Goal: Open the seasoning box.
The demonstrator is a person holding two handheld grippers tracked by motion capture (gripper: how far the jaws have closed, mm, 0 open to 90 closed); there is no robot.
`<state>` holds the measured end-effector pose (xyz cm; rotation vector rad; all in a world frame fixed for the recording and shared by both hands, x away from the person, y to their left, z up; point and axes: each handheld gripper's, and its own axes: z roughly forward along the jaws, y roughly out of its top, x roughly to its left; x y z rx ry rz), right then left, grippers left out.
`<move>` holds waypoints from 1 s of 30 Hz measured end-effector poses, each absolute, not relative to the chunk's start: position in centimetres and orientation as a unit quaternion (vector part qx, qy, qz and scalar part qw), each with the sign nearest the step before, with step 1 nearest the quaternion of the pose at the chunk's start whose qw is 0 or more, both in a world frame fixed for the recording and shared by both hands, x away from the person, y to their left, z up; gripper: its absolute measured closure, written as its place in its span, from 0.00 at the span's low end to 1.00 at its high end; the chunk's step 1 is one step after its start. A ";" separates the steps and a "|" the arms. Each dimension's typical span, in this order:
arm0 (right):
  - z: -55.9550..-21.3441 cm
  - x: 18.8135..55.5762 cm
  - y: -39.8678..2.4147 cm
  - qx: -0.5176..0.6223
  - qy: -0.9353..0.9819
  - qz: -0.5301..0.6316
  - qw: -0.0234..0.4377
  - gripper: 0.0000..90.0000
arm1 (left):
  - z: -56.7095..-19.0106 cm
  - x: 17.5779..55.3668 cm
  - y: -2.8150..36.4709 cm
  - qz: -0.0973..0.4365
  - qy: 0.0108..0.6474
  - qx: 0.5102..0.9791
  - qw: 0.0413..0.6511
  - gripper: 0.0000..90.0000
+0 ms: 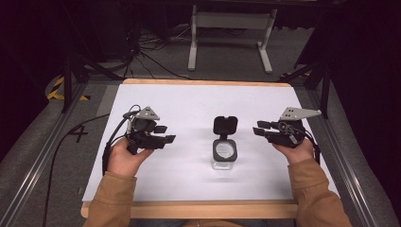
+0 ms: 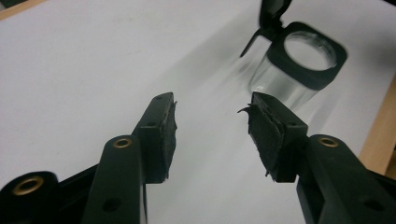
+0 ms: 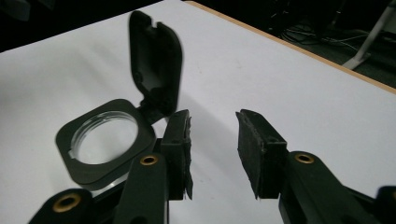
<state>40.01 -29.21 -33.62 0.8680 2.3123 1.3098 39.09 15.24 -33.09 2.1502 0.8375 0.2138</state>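
high view: a clear jar with its flip lid raised is seen mid-tabletop, left tool at 9 o'clock, right tool at 3, both parted, empty. the jar could be tipped by a one-sided nudge.
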 end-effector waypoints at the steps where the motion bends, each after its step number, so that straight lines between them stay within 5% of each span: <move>1: -33.7 40.3 -29.5 0.310 0.814 0.461 0.172 0.71 | -33.3 39.2 15.6 0.084 0.338 0.848 0.399 0.56; 30: -40.4 44.8 -33.8 0.413 0.811 0.390 0.138 0.59 | -41.5 43.8 18.8 0.023 0.427 0.843 0.326 0.49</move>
